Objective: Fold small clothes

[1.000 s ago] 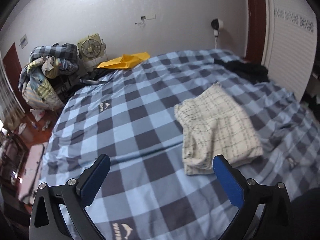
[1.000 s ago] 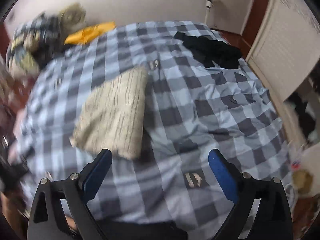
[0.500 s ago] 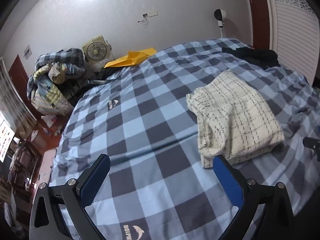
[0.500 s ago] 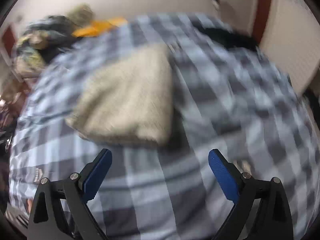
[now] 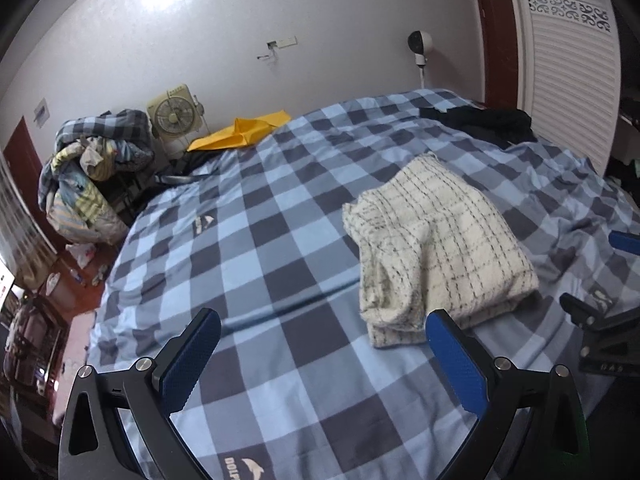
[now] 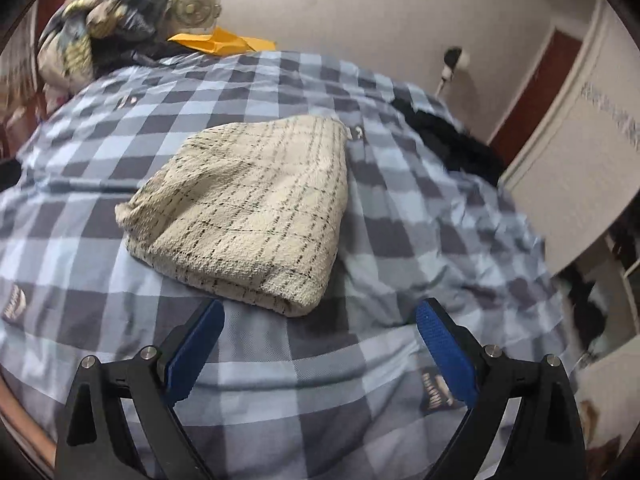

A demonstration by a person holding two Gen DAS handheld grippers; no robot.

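Note:
A cream garment with thin dark check lines lies folded into a thick rectangle on the blue-and-grey checked bedcover. My left gripper hovers open over the cover, with the garment just beyond its right finger. My right gripper is open too, low over the bed, and the garment's near folded corner sits just past its fingertips. Part of the right gripper's black frame shows at the right edge of the left wrist view. Nothing is held.
A black garment lies at the far right of the bed. Beyond the bed's far edge are a yellow cloth, a small fan and a heap of bedding. A white louvred wardrobe stands on the right.
Both grippers have dropped lower and closer to the folded garment. The right gripper swung in from above to the garment's near corner and now appears in the left wrist view.

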